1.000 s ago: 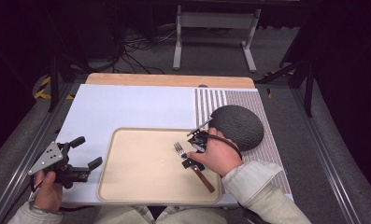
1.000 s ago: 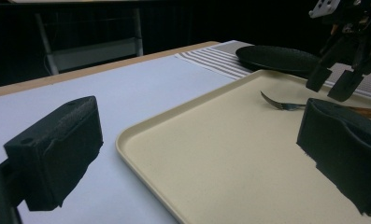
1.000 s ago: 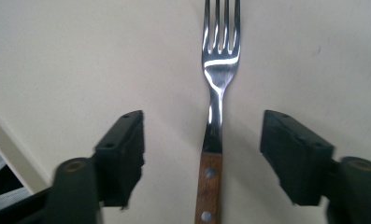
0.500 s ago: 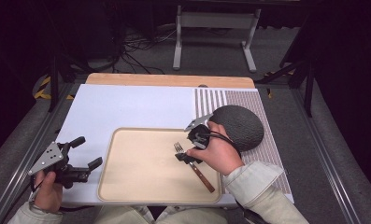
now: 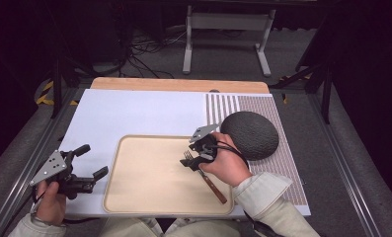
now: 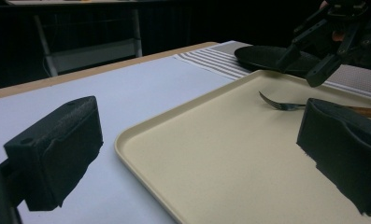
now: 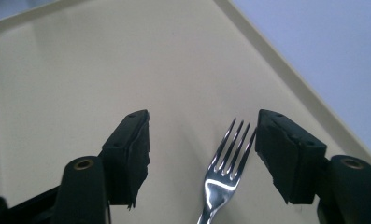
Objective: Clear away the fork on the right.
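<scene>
From the high view, you are holding the right gripper over the right part of the beige tray, its jaws spread just above the tine end of the fork. The fork is lying flat on the tray, its long axis running from the tines near your gripper down toward the wooden handle by your right sleeve, so it is pointing back along your forearm. The left gripper is sitting well apart, off the tray's left edge on the white mat, jaws also spread and pinching nothing; the right hand is clearly the nearer one. A dark round dish is lying just beside your right hand on the striped mat. In the left gripper view, you are looking across the tray at the fork, with the right gripper hanging over it and nothing between them. In the right gripper view, the fork is lying between your open jaws, nearer the right-hand one, tines pointing away; the tray around it is bare, so nothing is blocking a closing pinch.
</scene>
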`<control>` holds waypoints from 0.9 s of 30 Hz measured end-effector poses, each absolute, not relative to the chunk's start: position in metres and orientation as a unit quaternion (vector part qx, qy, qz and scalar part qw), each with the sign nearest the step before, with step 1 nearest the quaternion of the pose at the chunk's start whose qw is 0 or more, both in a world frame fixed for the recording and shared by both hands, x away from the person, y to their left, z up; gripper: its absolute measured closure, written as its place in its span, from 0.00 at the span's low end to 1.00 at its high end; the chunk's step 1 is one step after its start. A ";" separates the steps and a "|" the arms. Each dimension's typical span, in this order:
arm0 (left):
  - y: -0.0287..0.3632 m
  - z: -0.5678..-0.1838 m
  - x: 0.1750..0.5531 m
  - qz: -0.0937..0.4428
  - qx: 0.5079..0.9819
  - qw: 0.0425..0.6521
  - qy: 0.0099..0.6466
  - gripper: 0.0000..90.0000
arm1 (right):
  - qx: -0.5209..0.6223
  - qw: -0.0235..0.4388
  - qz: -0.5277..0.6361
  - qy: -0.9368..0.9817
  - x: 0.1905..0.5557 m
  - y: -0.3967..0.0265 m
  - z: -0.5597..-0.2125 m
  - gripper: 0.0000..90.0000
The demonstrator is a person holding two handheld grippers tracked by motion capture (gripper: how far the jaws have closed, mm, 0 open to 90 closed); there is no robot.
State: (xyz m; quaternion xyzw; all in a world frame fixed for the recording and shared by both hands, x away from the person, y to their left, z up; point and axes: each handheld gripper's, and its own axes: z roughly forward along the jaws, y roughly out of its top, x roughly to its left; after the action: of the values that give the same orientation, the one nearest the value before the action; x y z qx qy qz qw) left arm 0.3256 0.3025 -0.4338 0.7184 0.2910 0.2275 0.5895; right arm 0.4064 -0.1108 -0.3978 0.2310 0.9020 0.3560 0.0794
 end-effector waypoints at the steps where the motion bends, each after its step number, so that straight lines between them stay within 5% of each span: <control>1: 0.303 -0.434 0.326 0.227 0.718 0.590 0.291 0.01 | 0.230 0.083 0.359 0.901 0.407 -0.110 -0.400 0.42; 16: 0.302 -0.434 0.326 0.227 0.718 0.591 0.290 0.01 | 0.203 0.084 0.347 0.912 0.412 -0.101 -0.420 0.89; 27: 0.303 -0.434 0.325 0.223 0.720 0.590 0.291 0.01 | 0.200 0.077 0.321 0.922 0.417 -0.099 -0.432 0.99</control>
State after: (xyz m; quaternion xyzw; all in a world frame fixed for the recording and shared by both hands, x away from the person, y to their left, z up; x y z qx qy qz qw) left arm 0.3253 0.3029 -0.4335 0.7196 0.2914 0.2229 0.5895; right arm 0.4165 -0.0990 -0.4324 0.1996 0.9224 0.3215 0.0775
